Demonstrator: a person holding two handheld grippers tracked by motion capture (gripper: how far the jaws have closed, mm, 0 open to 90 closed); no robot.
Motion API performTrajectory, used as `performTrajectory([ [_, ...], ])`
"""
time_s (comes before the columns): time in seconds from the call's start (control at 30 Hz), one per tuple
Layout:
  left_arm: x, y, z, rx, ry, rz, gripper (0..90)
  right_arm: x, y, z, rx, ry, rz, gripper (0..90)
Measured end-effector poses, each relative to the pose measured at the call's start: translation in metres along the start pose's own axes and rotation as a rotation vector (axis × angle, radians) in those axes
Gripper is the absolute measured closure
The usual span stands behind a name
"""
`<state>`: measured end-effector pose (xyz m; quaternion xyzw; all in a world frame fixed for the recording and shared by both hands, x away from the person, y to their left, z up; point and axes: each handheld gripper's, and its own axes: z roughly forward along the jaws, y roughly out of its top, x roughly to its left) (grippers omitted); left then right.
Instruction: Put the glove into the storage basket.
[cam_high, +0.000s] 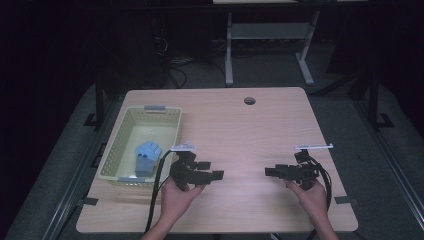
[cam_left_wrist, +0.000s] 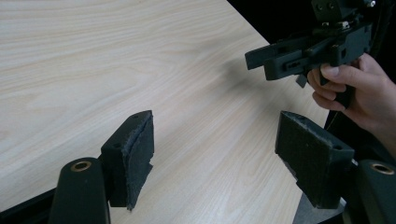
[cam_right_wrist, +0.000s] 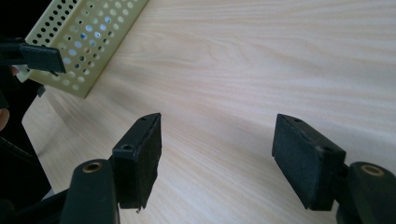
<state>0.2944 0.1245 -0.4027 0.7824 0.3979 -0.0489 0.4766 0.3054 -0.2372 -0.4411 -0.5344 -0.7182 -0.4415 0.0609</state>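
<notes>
Lying in the yellow basket (cam_high: 169, 125) is a blue block (cam_high: 147, 156), while both tongs gape wide, holding nothing.

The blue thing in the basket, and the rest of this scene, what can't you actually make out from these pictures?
- Blue thing, high view: too small and dim to identify; its near end is cut off by the basket wall.
- Basket, right gripper view: one perforated wall shows; the picture's top edge cuts off the inside.
- Left gripper, high view: jaw gap too small to judge; its own view shows open pads.
- Right gripper: likewise.
</notes>
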Motion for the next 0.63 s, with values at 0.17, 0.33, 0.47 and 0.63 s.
performTrajectory([
  [0.17,-0.007,-0.005,0.006,0.006,0.0,0.03,27.9,-0.004,-0.008,-0.004,0.005,0.007,0.018,32.4],
  [0.33,-0.011,-0.013,0.011,-0.001,-0.024,0.046,27.2,-0.006,-0.019,-0.011,-0.013,0.014,0.015,31.6],
  [0.47,-0.012,-0.019,0.013,-0.013,-0.039,0.043,26.7,-0.007,-0.029,-0.015,-0.046,0.028,0.033,31.4],
  [0.63,-0.016,-0.033,0.016,-0.012,-0.058,0.065,26.5,-0.006,-0.037,-0.022,-0.079,0.015,0.012,30.7],
])
